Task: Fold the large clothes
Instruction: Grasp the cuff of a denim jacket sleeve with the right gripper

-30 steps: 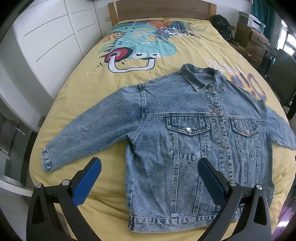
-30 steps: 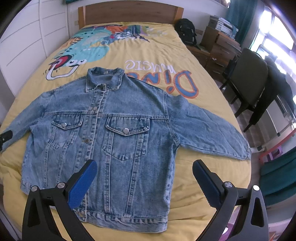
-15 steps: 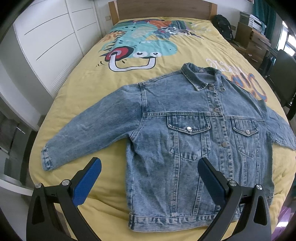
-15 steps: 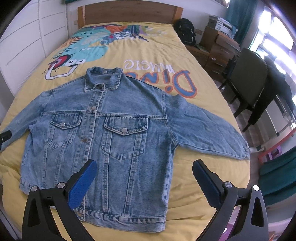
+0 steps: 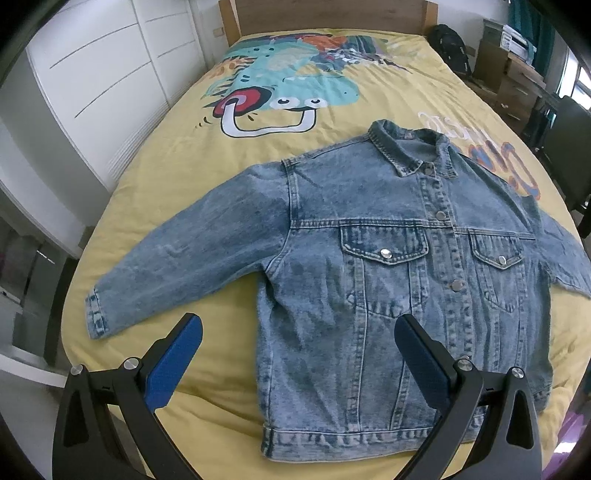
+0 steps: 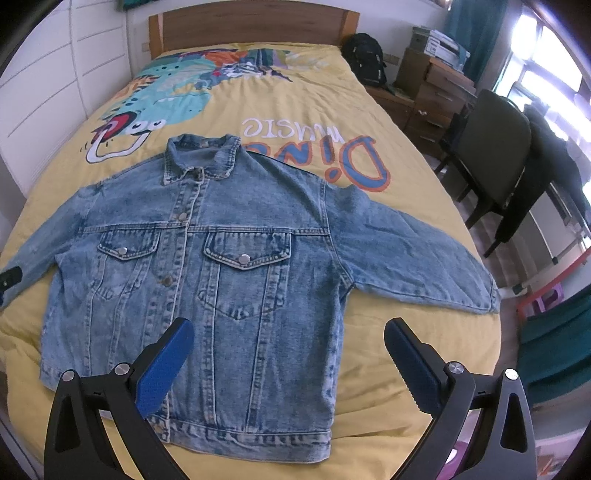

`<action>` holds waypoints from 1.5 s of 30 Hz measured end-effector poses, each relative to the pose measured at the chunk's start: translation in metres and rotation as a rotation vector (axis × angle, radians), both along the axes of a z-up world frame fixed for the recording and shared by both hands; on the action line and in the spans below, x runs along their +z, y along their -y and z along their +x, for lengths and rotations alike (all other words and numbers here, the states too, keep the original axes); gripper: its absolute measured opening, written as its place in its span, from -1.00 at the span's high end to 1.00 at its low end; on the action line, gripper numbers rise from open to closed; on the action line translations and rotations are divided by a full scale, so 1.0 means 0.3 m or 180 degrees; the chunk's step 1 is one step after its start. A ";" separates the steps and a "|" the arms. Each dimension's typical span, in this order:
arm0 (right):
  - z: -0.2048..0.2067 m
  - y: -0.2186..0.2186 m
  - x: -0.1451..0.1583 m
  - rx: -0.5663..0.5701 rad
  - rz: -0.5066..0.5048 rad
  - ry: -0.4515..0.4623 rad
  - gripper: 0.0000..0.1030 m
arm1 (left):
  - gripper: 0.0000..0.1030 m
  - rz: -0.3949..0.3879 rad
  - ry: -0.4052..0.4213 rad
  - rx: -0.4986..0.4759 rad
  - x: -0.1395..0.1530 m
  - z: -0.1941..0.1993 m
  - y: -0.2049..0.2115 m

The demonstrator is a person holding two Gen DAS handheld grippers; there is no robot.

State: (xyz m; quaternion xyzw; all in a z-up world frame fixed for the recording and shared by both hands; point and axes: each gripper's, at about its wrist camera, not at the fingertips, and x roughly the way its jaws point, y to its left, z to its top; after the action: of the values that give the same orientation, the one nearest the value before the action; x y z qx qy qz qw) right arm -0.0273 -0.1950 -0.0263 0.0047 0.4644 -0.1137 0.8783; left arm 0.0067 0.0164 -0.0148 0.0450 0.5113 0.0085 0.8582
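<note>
A light-blue denim jacket lies flat and buttoned, front up, on the yellow bedspread, both sleeves spread outward. It also shows in the right wrist view. My left gripper is open and empty, held above the jacket's lower left side near the hem. My right gripper is open and empty above the jacket's lower right side. The left sleeve cuff lies near the bed's left edge; the right sleeve cuff reaches the right edge.
The bed has a wooden headboard at the far end. White wardrobe doors stand to the left. A dark chair, wooden drawers and a black backpack stand to the right.
Both views have shifted slightly nearer to the jacket, which sits a little lower and to the left in the right wrist view. Both grippers stay open.
</note>
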 end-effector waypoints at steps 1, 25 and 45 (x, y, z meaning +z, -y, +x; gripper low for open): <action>0.001 0.003 -0.002 -0.0005 0.0001 0.0001 -1.00 | -0.98 -0.0003 -0.0008 0.0007 -0.002 0.004 -0.002; 0.025 1.051 -0.311 -0.2181 0.0892 0.0176 -1.00 | -0.98 -0.0202 -0.0010 -0.0096 -0.071 0.303 0.016; 0.093 1.438 -0.575 -0.2937 0.1127 -0.0251 -0.10 | -0.98 -0.0160 -0.0379 0.0024 -0.233 0.391 -0.037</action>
State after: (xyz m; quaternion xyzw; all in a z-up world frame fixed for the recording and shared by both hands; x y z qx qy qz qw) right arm 0.0008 -0.6264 -0.1988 0.3547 0.4590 -0.4101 0.7038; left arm 0.1240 0.0276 -0.0848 0.0219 0.5617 -0.0038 0.8271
